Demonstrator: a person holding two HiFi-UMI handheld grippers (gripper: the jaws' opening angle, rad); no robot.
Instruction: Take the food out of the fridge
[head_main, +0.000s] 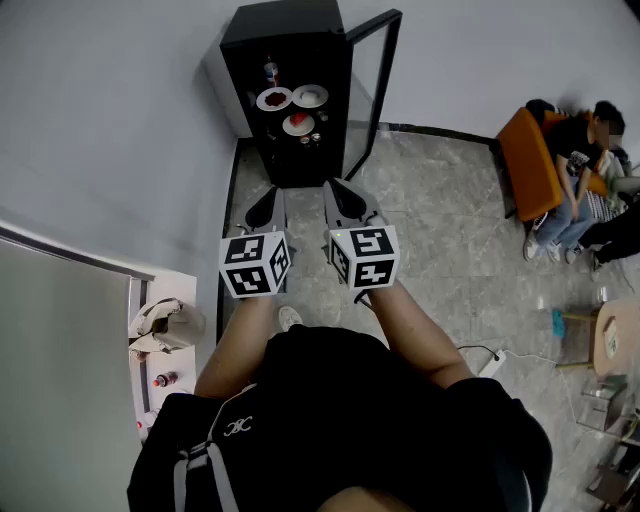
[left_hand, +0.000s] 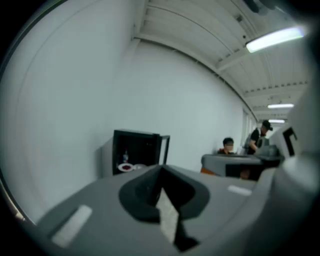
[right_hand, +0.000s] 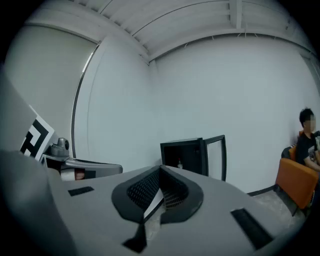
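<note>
A small black fridge (head_main: 290, 90) stands against the far wall with its glass door (head_main: 375, 85) swung open to the right. Inside are three white plates of food: one at the left (head_main: 273, 99), one at the right (head_main: 310, 96) and one lower down (head_main: 298, 124). A bottle (head_main: 271, 71) stands behind them. My left gripper (head_main: 266, 205) and right gripper (head_main: 340, 195) are held side by side, a good way short of the fridge, and point at it. Both are shut and hold nothing. The left gripper (left_hand: 161, 170) view shows the fridge (left_hand: 136, 152) far off, as does the right gripper (right_hand: 160, 171) view, fridge (right_hand: 185, 157).
An orange chair (head_main: 530, 160) with a seated person (head_main: 575, 170) is at the right wall. A low white table (head_main: 160, 325) with a telephone is at my left. A power strip (head_main: 490, 362) lies on the floor at the right. Grey stone floor lies between me and the fridge.
</note>
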